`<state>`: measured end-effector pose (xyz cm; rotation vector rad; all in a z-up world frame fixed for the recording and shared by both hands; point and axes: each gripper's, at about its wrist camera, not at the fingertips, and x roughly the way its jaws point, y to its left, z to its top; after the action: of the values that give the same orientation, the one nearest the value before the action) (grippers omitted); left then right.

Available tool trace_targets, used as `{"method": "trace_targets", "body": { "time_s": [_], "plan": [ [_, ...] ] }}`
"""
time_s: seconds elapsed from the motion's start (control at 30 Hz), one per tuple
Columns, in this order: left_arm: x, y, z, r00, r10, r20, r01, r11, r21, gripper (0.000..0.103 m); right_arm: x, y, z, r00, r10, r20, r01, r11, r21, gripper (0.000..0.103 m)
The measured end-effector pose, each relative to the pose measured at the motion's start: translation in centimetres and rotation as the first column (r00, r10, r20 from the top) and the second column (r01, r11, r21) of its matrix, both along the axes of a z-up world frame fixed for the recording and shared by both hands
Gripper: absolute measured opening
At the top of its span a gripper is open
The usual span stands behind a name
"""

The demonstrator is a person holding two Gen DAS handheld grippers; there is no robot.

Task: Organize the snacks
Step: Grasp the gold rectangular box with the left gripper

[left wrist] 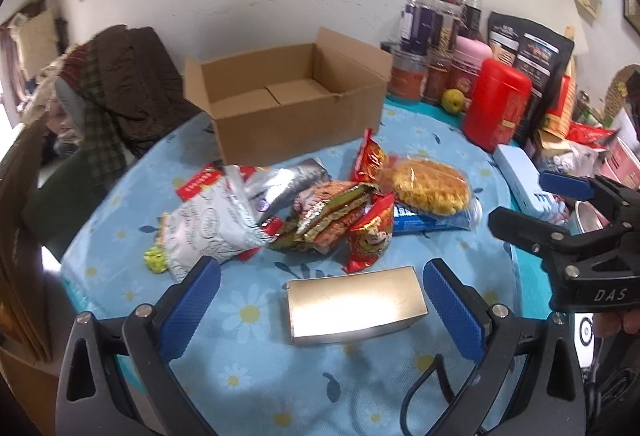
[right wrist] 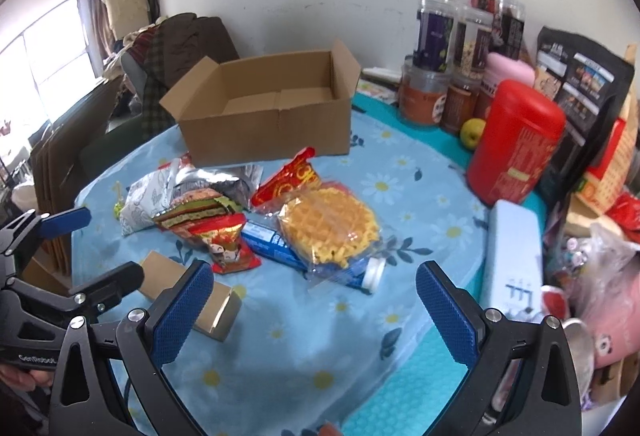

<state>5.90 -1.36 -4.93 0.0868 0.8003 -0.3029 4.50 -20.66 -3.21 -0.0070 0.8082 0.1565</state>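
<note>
Both grippers, left (left wrist: pixel 320 300) and right (right wrist: pixel 314 310), hung open and empty over the table (left wrist: pixel 472 260); snacks (left wrist: pixel 320 208) lay heaped before the empty box (left wrist: pixel 296 116), a gold carton (left wrist: pixel 356 310) between the left fingers (left wrist: pixel 190 310)

Table: round table (left wrist: pixel 460 248) with a light blue cloth with daisies.
Far side: open cardboard box (left wrist: pixel 288 96), nothing visible inside.
Middle: heap of snack bags (left wrist: pixel 320 208), with a waffle pack (left wrist: pixel 426 188) on its right.
Near side: shiny gold box (left wrist: pixel 356 310).
Far right: red canister (left wrist: pixel 496 104), jars (left wrist: pixel 432 32), green apple (left wrist: pixel 453 101).
</note>
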Motion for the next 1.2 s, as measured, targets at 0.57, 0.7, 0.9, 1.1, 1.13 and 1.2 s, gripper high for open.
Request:
{"method": "trace_targets", "body": {
  "time_s": [0.57,0.7,0.9,1.1,1.13,1.2],
  "plan": [
    [4.6,-3.1,-5.0,0.906,-0.371,-0.204,0.374,0.927,-0.025,0.103,1.1,-0.7,-2.9,0.998,-0.033,-0.059,0.032,0.999,-0.015,0.103],
    [4.4,-3.6,-5.7,0.875,-0.41,-0.258,0.413,0.91,-0.045,0.103,1.2,-0.7,-3.5,0.996,-0.021,-0.087,0.021,1.0,-0.008,0.103],
    [2.3,-4.1,-6.4,0.863,-0.427,-0.269,0.43,0.901,-0.052,0.103,1.2,-0.7,-3.9,0.995,-0.015,-0.097,0.015,1.0,-0.007,0.103],
    [0.8,-4.2,-6.6,0.915,-0.367,-0.166,0.371,0.928,-0.004,0.055,1.1,-0.4,-3.8,0.996,-0.003,-0.093,0.001,1.0,-0.019,0.103],
    [0.9,-4.2,-6.8,0.913,-0.364,-0.183,0.364,0.931,-0.03,0.048,1.1,-0.3,-3.9,0.996,-0.001,-0.092,-0.001,1.0,-0.022,0.103],
    [1.0,-3.4,-6.7,0.928,-0.324,-0.185,0.319,0.946,-0.058,0.047,1.0,-0.1,-3.9,0.996,0.005,-0.086,-0.007,1.0,-0.017,0.103]
  ]
}}
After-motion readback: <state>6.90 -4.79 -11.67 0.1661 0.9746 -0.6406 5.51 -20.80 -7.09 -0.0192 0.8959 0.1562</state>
